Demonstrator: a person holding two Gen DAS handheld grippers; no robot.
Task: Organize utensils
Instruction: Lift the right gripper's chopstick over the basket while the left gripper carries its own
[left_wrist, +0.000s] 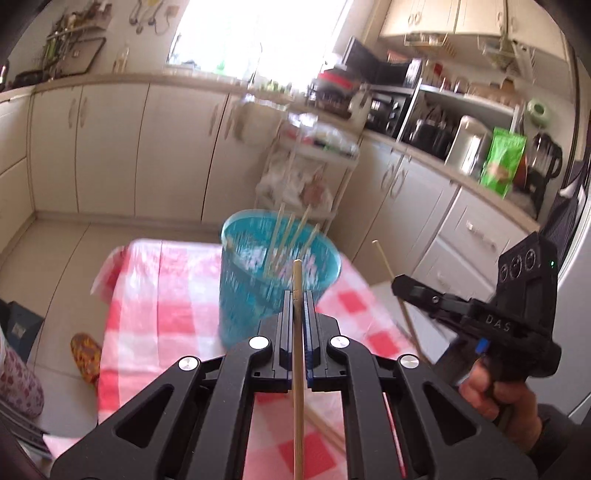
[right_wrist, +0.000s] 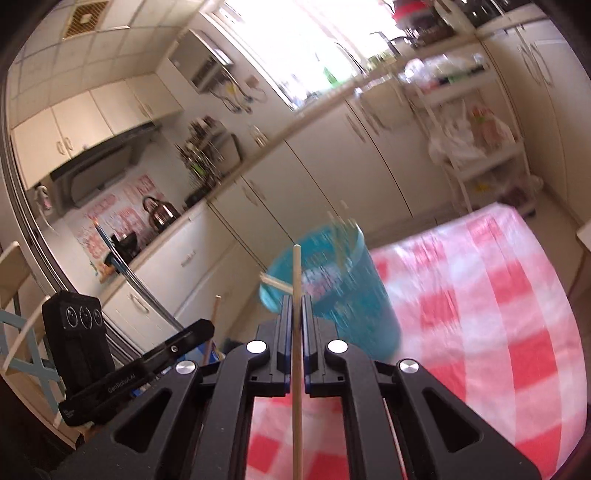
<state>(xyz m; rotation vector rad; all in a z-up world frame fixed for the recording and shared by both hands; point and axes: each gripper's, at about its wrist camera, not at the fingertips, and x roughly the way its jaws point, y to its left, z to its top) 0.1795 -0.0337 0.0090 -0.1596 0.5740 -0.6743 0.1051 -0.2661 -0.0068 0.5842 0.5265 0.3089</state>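
Note:
My left gripper (left_wrist: 297, 301) is shut on a wooden chopstick (left_wrist: 298, 373) that stands upright between its pads. Just beyond it, a blue plastic cup (left_wrist: 258, 295) holding several chopsticks rests on the red-and-white checked tablecloth (left_wrist: 155, 295). At the right, a hand holds my right gripper (left_wrist: 399, 287), shut on a second chopstick (left_wrist: 386, 264). In the right wrist view, the right gripper (right_wrist: 296, 301) clamps that chopstick (right_wrist: 297, 369), with the blue cup (right_wrist: 354, 306) ahead and slightly right. The left gripper (right_wrist: 207, 328) shows at the lower left with its chopstick (right_wrist: 215, 314).
Another chopstick (left_wrist: 327, 432) lies loose on the cloth under my left gripper. A white trolley (left_wrist: 310, 162) with bags stands behind the table, before cream cabinets (left_wrist: 110, 147). A patterned slipper (left_wrist: 86, 354) is on the floor at left. A chair (right_wrist: 22, 332) is at far left.

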